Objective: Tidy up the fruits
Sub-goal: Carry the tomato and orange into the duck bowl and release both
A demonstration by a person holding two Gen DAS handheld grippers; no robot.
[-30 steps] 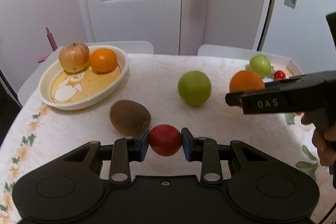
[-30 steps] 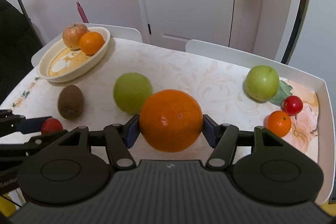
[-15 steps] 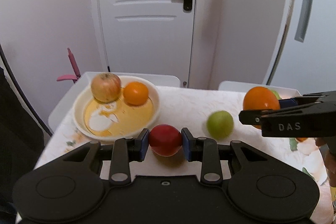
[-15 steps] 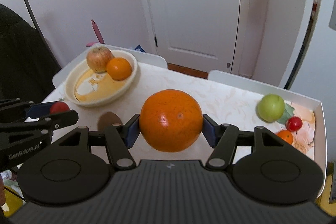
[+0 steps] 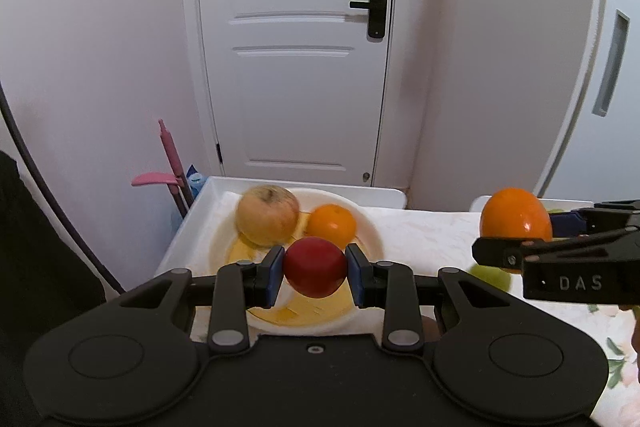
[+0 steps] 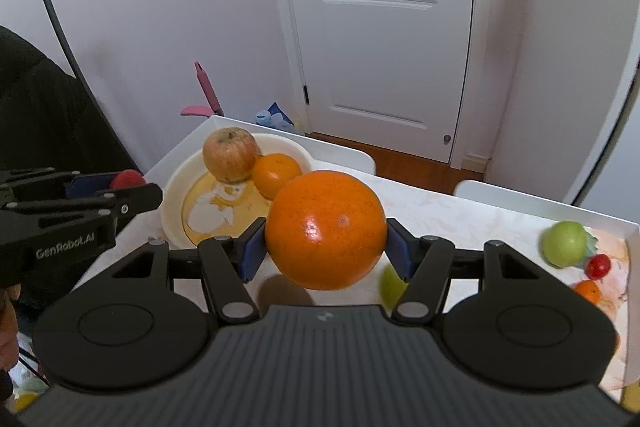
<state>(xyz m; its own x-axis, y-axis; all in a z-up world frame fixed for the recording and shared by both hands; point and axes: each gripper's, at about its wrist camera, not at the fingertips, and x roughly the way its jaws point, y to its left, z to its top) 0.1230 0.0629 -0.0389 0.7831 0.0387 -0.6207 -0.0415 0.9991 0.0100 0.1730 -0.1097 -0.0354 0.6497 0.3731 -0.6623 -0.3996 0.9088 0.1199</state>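
Observation:
My left gripper [image 5: 315, 271] is shut on a small red fruit [image 5: 315, 266] and holds it in the air above the near side of the white bowl [image 5: 370, 227]. The bowl holds a pale apple [image 5: 267, 215] and a small orange [image 5: 332, 225]. My right gripper [image 6: 326, 249] is shut on a large orange [image 6: 325, 229] and holds it above the table, right of the bowl [image 6: 176, 195]. The large orange also shows in the left wrist view [image 5: 516, 219]. The red fruit shows in the right wrist view [image 6: 128, 179].
A green apple [image 6: 566, 243], a small red fruit [image 6: 598, 265] and a small orange [image 6: 588, 291] lie at the table's right end. Another green apple [image 6: 390, 285] lies partly hidden under my right gripper. A white door [image 5: 292, 47] and a pink broom handle [image 5: 170, 155] stand behind the table.
Both grippers have risen and moved left toward the bowl with their fruits. The kiwi has gone out of sight beneath the grippers.

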